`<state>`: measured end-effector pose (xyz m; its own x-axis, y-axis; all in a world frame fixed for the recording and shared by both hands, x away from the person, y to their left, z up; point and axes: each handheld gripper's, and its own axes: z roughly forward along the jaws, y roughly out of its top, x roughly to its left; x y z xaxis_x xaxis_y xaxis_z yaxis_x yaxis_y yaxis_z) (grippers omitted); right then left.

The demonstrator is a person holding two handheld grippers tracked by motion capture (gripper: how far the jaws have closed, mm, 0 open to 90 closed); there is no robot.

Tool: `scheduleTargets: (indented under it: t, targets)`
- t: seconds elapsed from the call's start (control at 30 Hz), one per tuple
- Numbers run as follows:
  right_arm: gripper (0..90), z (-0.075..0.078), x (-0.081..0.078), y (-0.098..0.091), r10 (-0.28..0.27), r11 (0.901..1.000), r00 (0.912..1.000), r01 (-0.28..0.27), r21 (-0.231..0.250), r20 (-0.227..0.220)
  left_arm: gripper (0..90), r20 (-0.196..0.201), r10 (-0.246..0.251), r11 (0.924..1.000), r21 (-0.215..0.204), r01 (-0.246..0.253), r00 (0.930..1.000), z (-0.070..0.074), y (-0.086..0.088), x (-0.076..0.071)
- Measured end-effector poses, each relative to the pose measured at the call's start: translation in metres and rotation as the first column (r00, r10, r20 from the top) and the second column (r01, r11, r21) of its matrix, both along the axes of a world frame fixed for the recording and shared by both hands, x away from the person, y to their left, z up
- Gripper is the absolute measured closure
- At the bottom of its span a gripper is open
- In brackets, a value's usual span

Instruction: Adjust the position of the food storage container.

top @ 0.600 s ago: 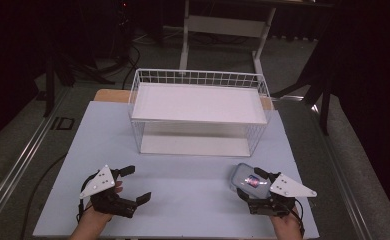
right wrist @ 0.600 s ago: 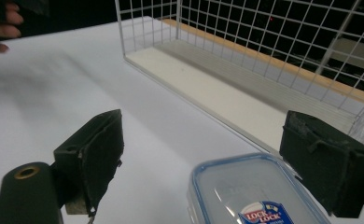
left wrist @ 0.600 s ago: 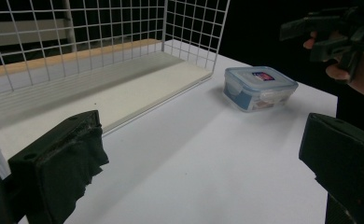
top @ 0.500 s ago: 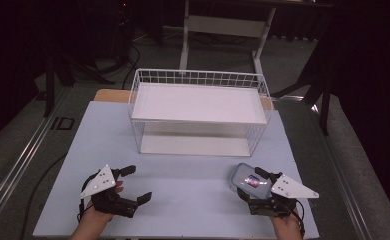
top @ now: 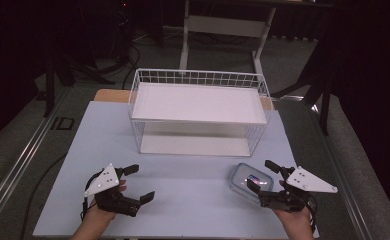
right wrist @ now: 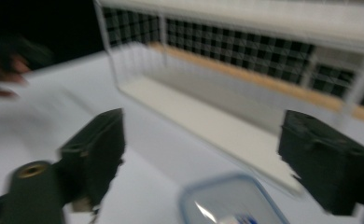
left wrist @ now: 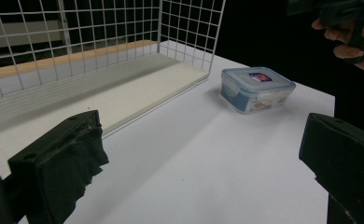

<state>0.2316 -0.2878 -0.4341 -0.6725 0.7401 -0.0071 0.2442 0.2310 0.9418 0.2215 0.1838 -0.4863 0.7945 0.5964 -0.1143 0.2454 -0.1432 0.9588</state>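
The lidded plastic container [top: 251, 179] lies on the table [top: 193, 170] just ahead of the right gripper [top: 263, 175] — jaws spread wide, holding nothing — partly between their tips.

Black tools [top: 138, 182], grey triangular plates [top: 102, 180]

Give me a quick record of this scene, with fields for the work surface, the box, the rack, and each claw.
surface: pale table top
box: clear lidded container, flat on the table in front of the rack, right of centre
rack: white wire shelf rack, at the far middle of the table
left claw: open, nothing between its jaws
right claw: open, jaws either side of the container's near end, not gripping it
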Motion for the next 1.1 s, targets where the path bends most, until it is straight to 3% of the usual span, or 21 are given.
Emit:
scheduleTargets:
  t: [0.1, 0.17, 0.27, 0.33, 0.4, 0.47, 0.63, 0.8, 0.87, 0.93, 1.1]
  targets:
    - [31.2, -0.008, 0.008, -0.01, -0.047, 0.9988, 0.9971, 0.048, 0.014, -0.06, 0.8, 0.004, 0.0, 1.0, -0.001, 0.0, 1.0, 0.0, 0.0, 0.0]
    - [40.2, -0.015, 0.012, -0.018, -0.08, 0.9968, 0.9923, 0.08, -0.002, -0.094, 0.8, 0.006, 0.001, 1.0, 0.002, -0.001, 1.0, 0.0, 0.0, 0.0]
    - [58.4, -0.025, 0.013, -0.031, -0.136, 0.9888, 0.9849, 0.128, -0.077, -0.107, 0.8, 0.007, -0.003, 1.0, 0.005, 0.003, 1.0, 0.0, 0.0, 0.0]
    - [70.7, -0.03, 0.011, -0.038, -0.179, 0.9785, 0.9761, 0.163, -0.126, -0.124, 0.8, 0.007, -0.004, 1.0, 0.009, 0.004, 1.0, 0.0, -0.001, 0.0]
    - [79.9, -0.034, 0.008, -0.045, -0.193, 0.9747, 0.9712, 0.173, -0.142, -0.14, 0.8, 0.01, -0.007, 0.9999, 0.013, 0.007, 0.9999, 0.0, -0.001, 0.0]
    - [90.0, -0.04, 0.005, -0.053, -0.222, 0.9641, 0.961, 0.191, -0.184, -0.165, 0.8, 0.01, -0.01, 0.9998, 0.015, 0.009, 0.9999, 0.0, -0.002, 0.0]
    - [90.0, -0.06, 0.003, -0.062, -0.29, 0.9395, 0.9288, 0.23, -0.254, -0.231, 0.8, 0.011, -0.008, 0.9999, 0.013, 0.008, 0.9999, 0.0, -0.003, 0.0]
    - [90.0, -0.078, 0.009, -0.063, -0.324, 0.9301, 0.9003, 0.247, -0.272, -0.29, 0.8, 0.012, -0.009, 0.9998, 0.019, 0.009, 0.9999, 0.0, -0.003, 0.0]
    - [90.0, -0.08, 0.013, -0.062, -0.332, 0.9288, 0.8927, 0.252, -0.272, -0.305, 0.8, 0.011, -0.01, 0.9998, 0.02, 0.01, 0.9999, -0.001, -0.003, 0.0]
    - [90.0, -0.078, 0.017, -0.059, -0.325, 0.9337, 0.8915, 0.249, -0.257, -0.316, 0.8, 0.007, -0.009, 0.9998, 0.018, 0.009, 0.9999, -0.001, -0.003, 0.001]
    - [90.0, -0.075, 0.024, -0.053, -0.332, 0.9297, 0.8894, 0.253, -0.268, -0.314, 0.8, 0.007, -0.01, 0.9998, 0.02, 0.01, 0.9999, -0.001, -0.003, 0.001]
